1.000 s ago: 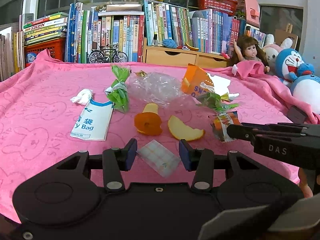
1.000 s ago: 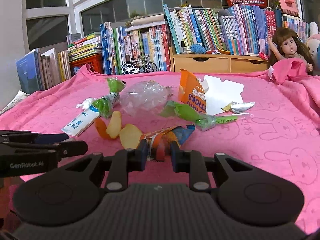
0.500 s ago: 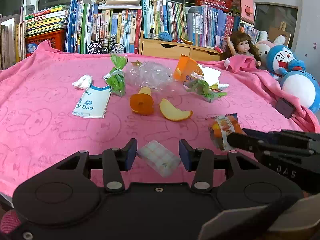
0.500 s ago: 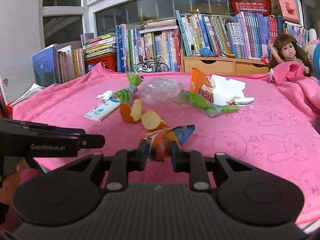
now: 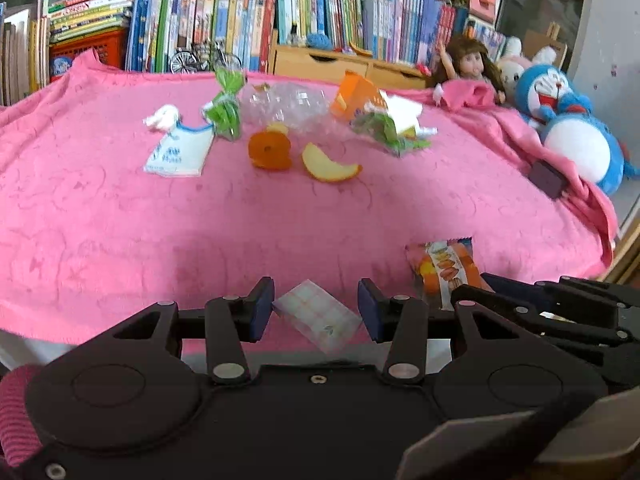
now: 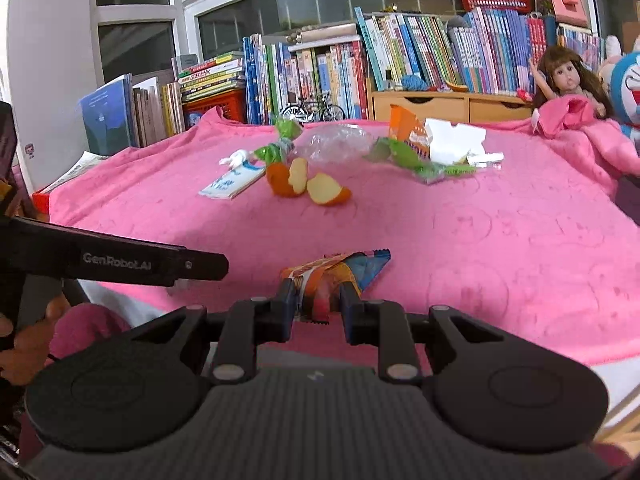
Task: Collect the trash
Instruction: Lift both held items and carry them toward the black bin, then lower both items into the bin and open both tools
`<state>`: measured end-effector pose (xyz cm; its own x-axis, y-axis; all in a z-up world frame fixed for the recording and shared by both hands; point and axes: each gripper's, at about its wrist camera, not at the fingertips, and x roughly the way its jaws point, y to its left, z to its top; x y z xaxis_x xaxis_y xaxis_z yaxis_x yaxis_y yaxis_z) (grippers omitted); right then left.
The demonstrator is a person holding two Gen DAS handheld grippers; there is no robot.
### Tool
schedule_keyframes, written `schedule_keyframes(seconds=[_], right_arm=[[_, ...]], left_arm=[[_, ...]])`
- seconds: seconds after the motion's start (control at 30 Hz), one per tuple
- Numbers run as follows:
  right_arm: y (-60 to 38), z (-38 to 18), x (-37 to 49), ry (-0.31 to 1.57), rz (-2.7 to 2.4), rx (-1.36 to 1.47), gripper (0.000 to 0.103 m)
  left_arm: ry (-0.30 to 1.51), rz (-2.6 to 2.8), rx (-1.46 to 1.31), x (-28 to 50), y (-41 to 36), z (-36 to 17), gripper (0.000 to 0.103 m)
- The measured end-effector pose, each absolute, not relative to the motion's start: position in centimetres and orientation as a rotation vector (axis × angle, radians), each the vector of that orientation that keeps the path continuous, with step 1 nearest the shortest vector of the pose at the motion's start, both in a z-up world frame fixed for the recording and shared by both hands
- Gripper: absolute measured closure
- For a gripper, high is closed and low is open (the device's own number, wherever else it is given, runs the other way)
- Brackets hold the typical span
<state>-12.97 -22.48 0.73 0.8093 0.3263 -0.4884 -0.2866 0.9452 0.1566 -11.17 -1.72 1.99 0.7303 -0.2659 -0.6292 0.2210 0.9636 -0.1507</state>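
Trash is already in both grippers. At the lower centre of the left wrist view, the left gripper [image 5: 316,310] pinches a small clear checked packet [image 5: 316,316] between its blue pads, over the near edge of the pink blanket [image 5: 100,216]. At the lower centre of the right wrist view, the right gripper [image 6: 316,306] clamps an orange snack wrapper [image 6: 332,276], whose blue end sticks out toward the upper right.

Farther up the blanket lie orange peel [image 5: 269,151], a peel slice [image 5: 329,167], a white-and-blue bag [image 5: 178,154], a crumpled tissue [image 5: 162,118], a green wrapper [image 5: 226,110], clear plastic [image 5: 288,104] and an orange carton [image 5: 356,98]. A doll [image 5: 468,62] and books [image 5: 240,28] fill the top of the frame.
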Motion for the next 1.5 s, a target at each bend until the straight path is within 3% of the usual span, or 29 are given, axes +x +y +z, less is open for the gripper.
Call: schedule_keyframes(seconds=[1.07,1.5], right_arm=[[-21.5,-9.6,-13.7,0.914,0.271,0.070,0.075],[-20.8,-10.8,-13.1,0.970,0.280,0.052,0.074]], left_arm=[[1.080,-0.278,0.068,-11.0,-4.7,-10.7,0.059],[1.162,-0.253,0.063,-10.4,-4.5,-12.6,0.059]])
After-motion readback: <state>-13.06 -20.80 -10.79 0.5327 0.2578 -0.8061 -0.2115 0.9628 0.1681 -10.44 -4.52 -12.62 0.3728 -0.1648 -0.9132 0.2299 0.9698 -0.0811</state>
